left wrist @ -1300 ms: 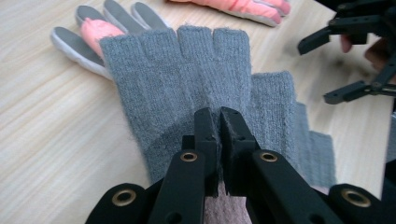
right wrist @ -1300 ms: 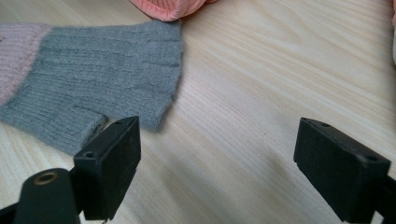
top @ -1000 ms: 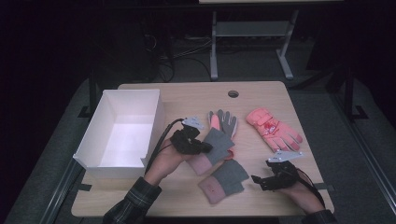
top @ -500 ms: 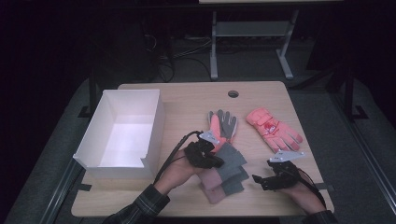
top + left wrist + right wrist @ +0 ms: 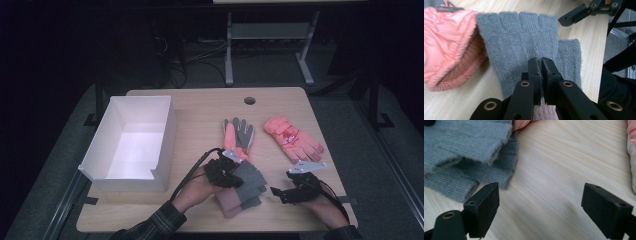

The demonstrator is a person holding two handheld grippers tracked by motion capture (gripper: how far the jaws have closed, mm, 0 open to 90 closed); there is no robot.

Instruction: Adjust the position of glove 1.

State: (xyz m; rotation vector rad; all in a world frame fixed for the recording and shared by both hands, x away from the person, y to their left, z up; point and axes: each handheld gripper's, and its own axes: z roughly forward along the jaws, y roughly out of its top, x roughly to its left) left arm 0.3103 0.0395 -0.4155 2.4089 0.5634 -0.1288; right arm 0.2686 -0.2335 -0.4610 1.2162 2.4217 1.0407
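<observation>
While the white box (image 5: 127, 145) to the left of the left gripper (image 5: 235, 174) holds nothing that can be seen, the work appears to be at an early or middle stage: the gloves look due for pairing, and perhaps for the box, but none is in it. The left gripper has its jaws pinched together on the grey glove (image 5: 529, 42); in the left gripper view the knit is nipped between the two black tips, and the glove's short finger stubs spread out ahead of the jaws. Under this glove, on the table (image 5: 200, 115), lies a second grey glove (image 5: 461, 177), which the right gripper view shows as the lower knit layer with the held one raised slightly above it; the pair therefore seems stacked, or nearly so, though the hold is not yet let go. A pink cuff (image 5: 544, 112) shows just behind the left jaws. Beyond the left gripper lies a pink-and-grey glove (image 5: 238, 134), whose padded cuff sits just beside the held glove. Farther right, beyond the right gripper (image 5: 281, 191), lies a pink glove (image 5: 292, 138), well apart from the stack. The right gripper has its jaws wide apart over bare wood, holding nothing, near the edge of the grey pair. By this reading, releasing the grey glove and handling the pink ones remain.
</observation>
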